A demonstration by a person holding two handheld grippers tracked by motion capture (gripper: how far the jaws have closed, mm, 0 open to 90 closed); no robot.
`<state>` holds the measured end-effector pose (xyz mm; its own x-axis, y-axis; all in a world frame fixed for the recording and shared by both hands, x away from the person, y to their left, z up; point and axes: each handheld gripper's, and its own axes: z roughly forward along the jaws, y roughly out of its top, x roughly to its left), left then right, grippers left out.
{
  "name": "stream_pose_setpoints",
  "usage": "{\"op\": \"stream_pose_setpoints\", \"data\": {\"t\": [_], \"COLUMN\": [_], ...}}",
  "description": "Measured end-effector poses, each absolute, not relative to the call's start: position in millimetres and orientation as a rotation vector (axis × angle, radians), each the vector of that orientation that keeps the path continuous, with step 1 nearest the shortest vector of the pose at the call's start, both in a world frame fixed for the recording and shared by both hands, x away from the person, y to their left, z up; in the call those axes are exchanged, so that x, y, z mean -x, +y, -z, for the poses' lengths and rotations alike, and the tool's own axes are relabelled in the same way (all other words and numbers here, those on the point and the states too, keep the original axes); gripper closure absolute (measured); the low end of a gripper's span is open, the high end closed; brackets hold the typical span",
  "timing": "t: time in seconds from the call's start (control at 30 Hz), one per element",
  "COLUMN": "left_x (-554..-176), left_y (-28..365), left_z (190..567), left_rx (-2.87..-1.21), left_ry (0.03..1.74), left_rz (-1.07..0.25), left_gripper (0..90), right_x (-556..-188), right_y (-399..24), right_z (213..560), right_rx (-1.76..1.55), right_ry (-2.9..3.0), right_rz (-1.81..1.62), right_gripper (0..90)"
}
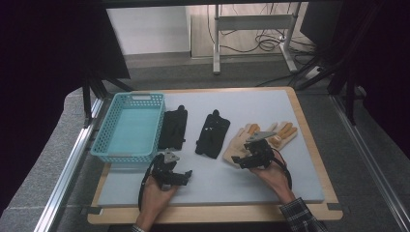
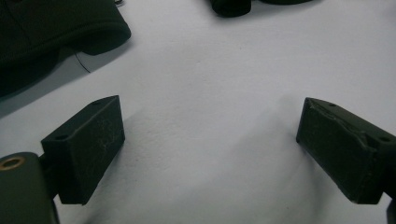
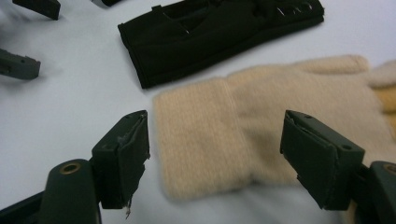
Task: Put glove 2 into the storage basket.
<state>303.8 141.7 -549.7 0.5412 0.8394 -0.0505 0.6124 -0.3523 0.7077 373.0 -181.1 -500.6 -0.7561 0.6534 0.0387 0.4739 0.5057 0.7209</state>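
Closing In on the Tan Glove

Hovering at the cuff end of the tan glove (image 3: 261,130), the right tongs (image 3: 215,154) stand spread wide with nothing pinched, the knit cuff lying on the bench just ahead of and between the two jaws. In the high view the right tongs (image 1: 251,157) sit over the glove's (image 1: 285,130) near end, and the glove's long axis runs away from them, up and to the right, its fingers pointing toward the far right of the bench (image 1: 300,188). The right hand is plainly the nearer one; a short push forward and down would likely bring the cuff between the pads.

The left tongs (image 2: 210,140) are likewise spread and empty, held over bare white surface, touching nothing. In the high view the left tongs (image 1: 176,176) rest near the front edge, just below the corner of the basket (image 1: 109,145).

Farther out, two black gloves lie side by side: one (image 1: 212,135) in the middle of the bench, near the tan glove's left, the other (image 1: 173,128) just beside the blue basket, which sits at the left and looks empty.
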Motion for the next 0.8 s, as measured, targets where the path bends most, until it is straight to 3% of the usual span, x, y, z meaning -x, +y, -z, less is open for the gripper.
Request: {"op": "stream_pose_setpoints", "data": {"t": [0.33,0.63,0.8], "left_x": [-303.8,-303.9,-304.0], "left_y": [141.7,141.8,141.8], "left_z": [549.7,549.7,549.8], "left_rx": [-2.089,-2.090,-2.088], "left_ry": [1.168,1.167,1.167], "left_rz": [-0.423,-0.424,-0.423], "left_gripper": [8.0,8.0,8.0], "right_x": [-394.4,-420.0,-439.8], "right_y": [-155.3,-130.3,-115.3], "right_z": [494.6,496.5,501.0], "right_rx": [-0.929,-0.917,-0.925], "right_ry": [2.512,2.519,2.528], "right_rz": [-1.081,-1.050,-1.036], "right_gripper": [23.9,37.8,35.1]}}
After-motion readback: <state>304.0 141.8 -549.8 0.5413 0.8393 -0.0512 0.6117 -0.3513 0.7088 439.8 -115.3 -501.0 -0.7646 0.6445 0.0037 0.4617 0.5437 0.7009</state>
